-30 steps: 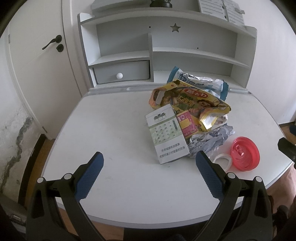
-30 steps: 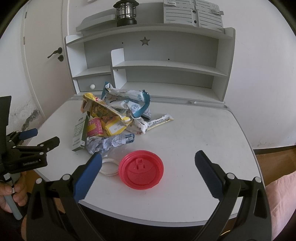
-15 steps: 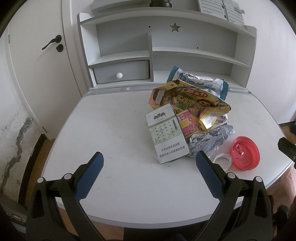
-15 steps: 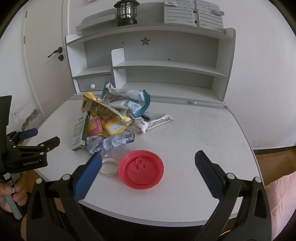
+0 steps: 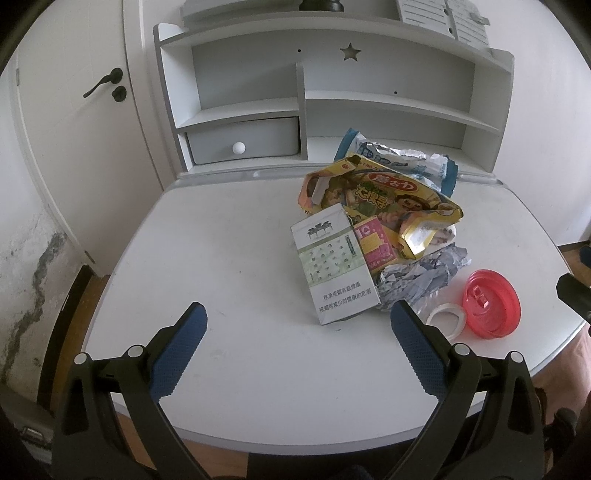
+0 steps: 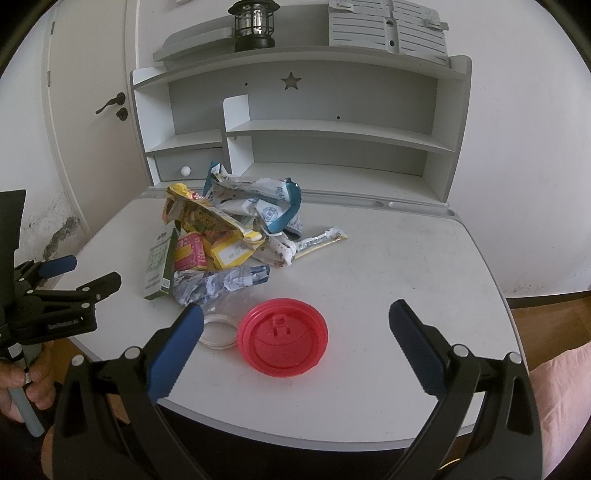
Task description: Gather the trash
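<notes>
A heap of trash lies on the white desk (image 5: 229,266): a white and green carton (image 5: 334,266) (image 6: 159,264), a pink box (image 5: 373,245), a yellow snack bag (image 5: 380,192) (image 6: 203,218), a blue and white wrapper (image 6: 258,201), crumpled foil (image 5: 417,275) (image 6: 218,282) and a thin sachet (image 6: 321,240). A red lid (image 6: 282,338) (image 5: 491,308) and a white ring (image 6: 218,330) (image 5: 445,319) lie at the near edge. My left gripper (image 5: 297,349) is open, short of the carton. My right gripper (image 6: 295,345) is open, just above the red lid.
A white shelf unit (image 6: 332,125) with a small drawer (image 5: 243,142) stands at the back of the desk; a black lantern (image 6: 255,24) sits on top. A door (image 5: 74,110) is at the left. A hand (image 6: 26,376) holds the left gripper's handle.
</notes>
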Available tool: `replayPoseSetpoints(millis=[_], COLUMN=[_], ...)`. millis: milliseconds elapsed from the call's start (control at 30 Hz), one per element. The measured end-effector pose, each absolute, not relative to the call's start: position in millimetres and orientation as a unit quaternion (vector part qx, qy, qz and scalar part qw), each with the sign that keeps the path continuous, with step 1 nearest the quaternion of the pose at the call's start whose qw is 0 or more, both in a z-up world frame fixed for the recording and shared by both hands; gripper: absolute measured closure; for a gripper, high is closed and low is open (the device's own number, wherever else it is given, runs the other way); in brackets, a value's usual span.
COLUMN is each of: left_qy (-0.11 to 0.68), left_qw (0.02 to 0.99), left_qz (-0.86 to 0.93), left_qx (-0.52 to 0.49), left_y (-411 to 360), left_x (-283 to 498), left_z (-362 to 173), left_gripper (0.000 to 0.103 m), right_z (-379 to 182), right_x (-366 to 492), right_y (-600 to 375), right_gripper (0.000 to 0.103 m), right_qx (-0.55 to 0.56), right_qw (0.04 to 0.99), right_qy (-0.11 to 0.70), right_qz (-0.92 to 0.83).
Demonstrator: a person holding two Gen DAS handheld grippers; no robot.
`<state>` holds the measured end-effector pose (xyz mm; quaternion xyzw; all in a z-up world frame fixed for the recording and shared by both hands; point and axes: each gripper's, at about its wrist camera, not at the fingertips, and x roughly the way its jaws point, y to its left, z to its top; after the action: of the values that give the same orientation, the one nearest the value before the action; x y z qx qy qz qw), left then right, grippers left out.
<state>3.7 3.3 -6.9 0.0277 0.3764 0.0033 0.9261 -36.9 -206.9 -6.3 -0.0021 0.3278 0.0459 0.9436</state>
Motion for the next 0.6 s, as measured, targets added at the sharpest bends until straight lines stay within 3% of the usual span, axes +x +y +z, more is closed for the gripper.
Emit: replayPoseSetpoints(millis=[600], left_qy=[0.405], left_qw=[0.914], left_qz=[-0.027], left_qx=[0.005], left_y=[8], left_x=[24], left_z=[-17], left_gripper=[0.006], right_z=[-14], right_x=[-33], right_y=[-210], right_gripper=[0.006], right_qx=[0.000], right_qw=[0.940], right_qy=[0.338], right_qz=[0.047])
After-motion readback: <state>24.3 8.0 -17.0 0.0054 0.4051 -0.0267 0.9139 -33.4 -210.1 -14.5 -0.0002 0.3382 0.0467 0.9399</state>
